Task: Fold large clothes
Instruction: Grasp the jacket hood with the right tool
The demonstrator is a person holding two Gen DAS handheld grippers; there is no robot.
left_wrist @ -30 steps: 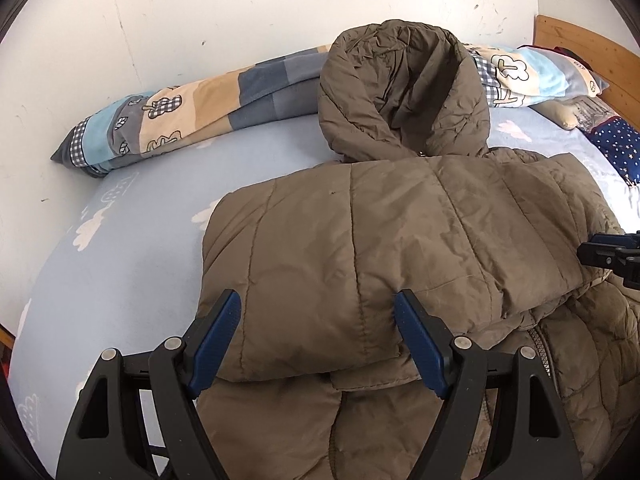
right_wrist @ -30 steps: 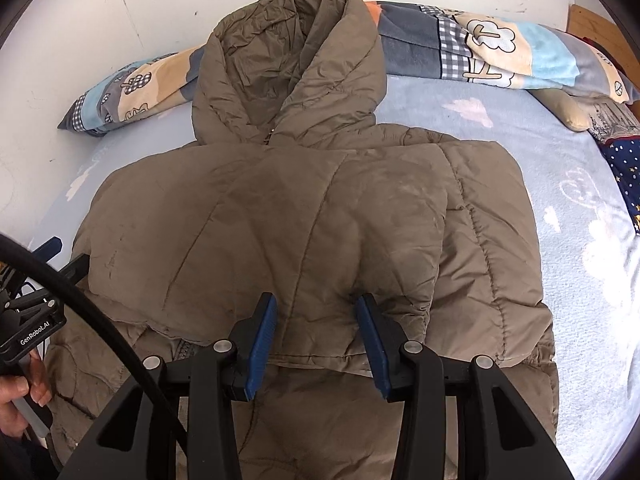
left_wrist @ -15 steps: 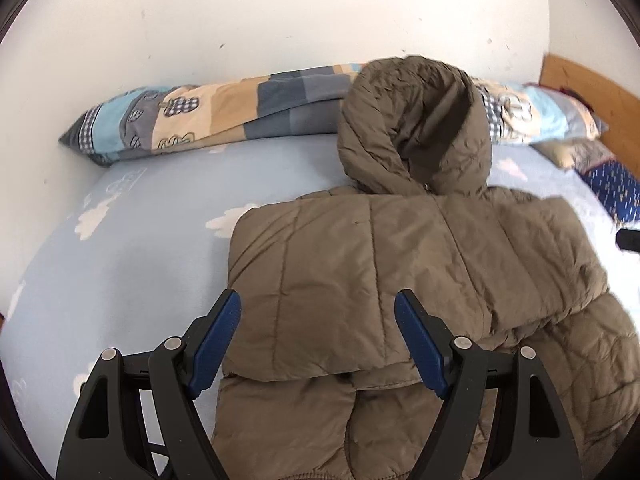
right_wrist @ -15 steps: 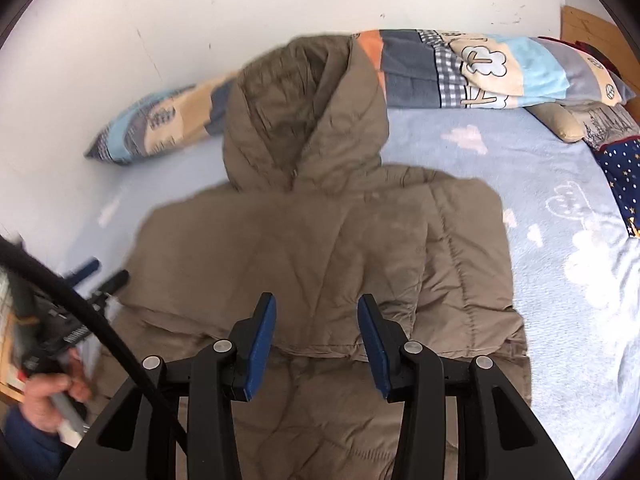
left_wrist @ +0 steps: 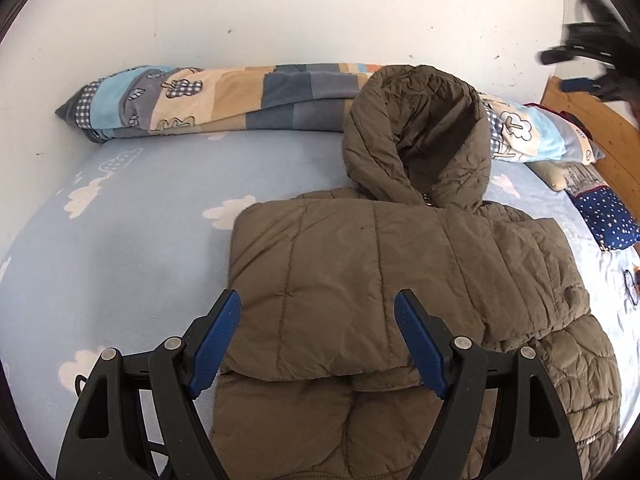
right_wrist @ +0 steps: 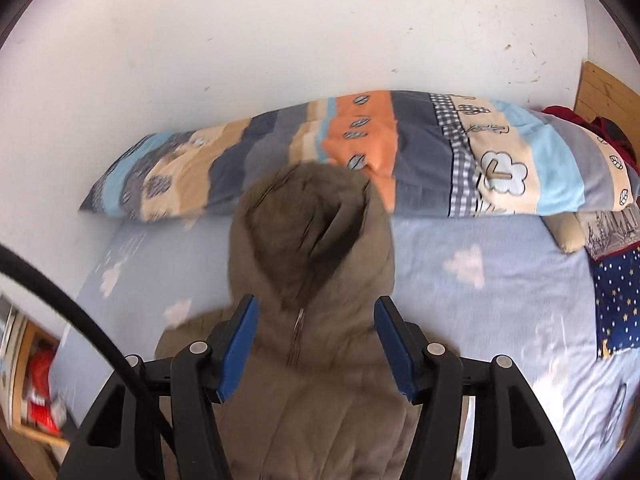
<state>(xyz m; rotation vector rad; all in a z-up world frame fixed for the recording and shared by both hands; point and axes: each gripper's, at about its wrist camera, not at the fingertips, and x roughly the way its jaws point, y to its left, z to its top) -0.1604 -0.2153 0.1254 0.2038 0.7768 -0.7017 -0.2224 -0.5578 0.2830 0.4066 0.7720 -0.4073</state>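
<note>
— Bed sheet [left_wrist: 132, 248] with clouds spreads wide under my jaws. How will the jacket handle?

— Puffy olive hooded jacket [left_wrist: 380, 280] lies below my left gripper [left_wrist: 318, 336], sleeves folded in: light, soft, slippery. I'd pinch the hem.

— Jaws?

— Left released; right gripper [right_wrist: 316, 346] just opened wider, holding nothing, over the hood [right_wrist: 308, 232]. No containers.
</note>
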